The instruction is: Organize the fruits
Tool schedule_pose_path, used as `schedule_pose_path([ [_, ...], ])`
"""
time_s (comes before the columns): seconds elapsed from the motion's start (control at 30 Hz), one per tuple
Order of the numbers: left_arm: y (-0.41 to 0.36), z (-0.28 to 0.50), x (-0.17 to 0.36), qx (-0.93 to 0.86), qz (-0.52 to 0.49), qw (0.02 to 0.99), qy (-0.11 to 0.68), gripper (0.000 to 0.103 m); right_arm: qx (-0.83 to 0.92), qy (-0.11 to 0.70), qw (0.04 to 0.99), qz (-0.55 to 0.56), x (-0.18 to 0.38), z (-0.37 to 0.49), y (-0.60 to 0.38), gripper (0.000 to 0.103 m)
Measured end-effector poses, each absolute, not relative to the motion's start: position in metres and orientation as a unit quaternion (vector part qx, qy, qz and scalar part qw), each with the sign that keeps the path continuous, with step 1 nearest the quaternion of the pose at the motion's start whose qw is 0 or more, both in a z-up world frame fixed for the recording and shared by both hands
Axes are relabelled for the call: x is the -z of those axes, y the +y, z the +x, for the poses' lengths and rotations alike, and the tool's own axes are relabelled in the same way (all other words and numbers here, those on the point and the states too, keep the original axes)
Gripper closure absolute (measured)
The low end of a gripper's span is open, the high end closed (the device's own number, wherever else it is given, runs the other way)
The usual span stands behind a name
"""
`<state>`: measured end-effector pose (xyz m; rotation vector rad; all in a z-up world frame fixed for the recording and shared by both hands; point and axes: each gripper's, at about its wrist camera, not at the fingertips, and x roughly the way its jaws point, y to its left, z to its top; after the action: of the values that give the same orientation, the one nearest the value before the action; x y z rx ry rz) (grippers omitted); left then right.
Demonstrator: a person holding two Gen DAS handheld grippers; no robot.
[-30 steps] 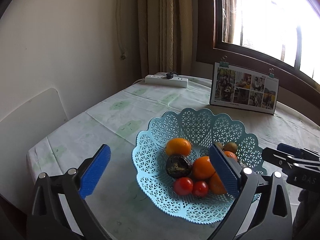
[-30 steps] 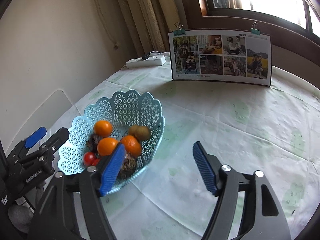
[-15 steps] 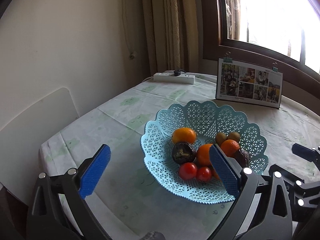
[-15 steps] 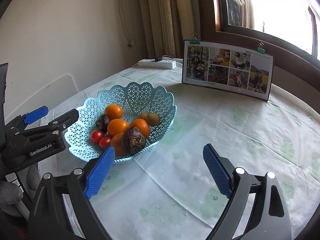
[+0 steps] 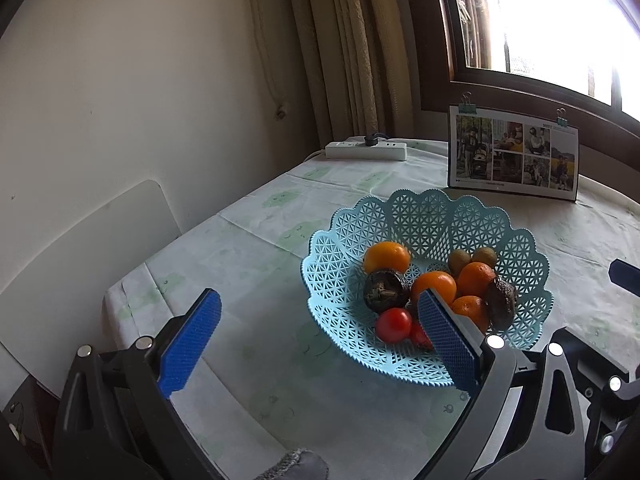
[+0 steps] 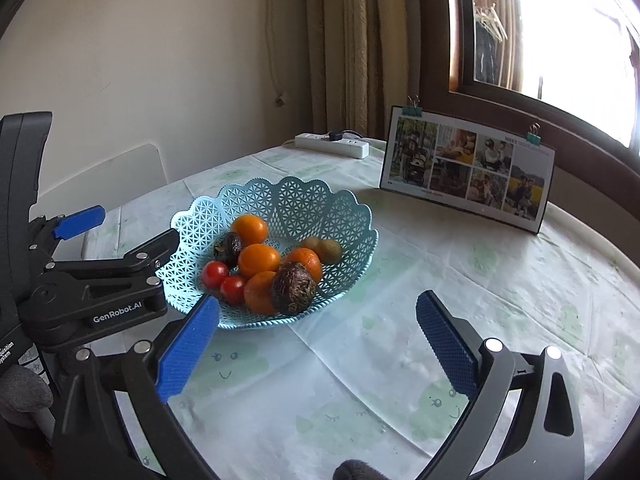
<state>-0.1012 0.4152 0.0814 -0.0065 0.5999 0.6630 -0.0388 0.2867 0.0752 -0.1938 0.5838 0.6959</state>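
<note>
Fruit basket (image 5: 344,280) on table, both grippers (image 5: 316,336) (image 6: 316,340) spread wide, empty, "GenRobot.AI" lettering readable only in right view.

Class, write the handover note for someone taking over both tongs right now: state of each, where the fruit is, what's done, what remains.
Left tongs: open, empty, held above the table in front of the light-blue lattice plastic basket.
Right tongs: open, empty, above the green-printed white tablecloth to the basket's right.
Fruit: four orange mandarins, two red cherry tomatoes, two small green-brown kiwis and two dark wrinkled round fruits all sit in the basket; none lies on the cloth.
Done: fruit appears gathered.
Left: probably nothing; check, then set the tongs down.
</note>
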Motion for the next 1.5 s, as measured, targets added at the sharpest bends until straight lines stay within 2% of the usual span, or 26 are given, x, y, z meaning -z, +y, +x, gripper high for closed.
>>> schedule_pose_path([
  [1.5,0.42,-0.108,-0.076,-0.332,0.02,0.896,0.292,0.003,-0.327,0.3,0.888,-0.116,-0.073,-0.038,0.309,0.005],
])
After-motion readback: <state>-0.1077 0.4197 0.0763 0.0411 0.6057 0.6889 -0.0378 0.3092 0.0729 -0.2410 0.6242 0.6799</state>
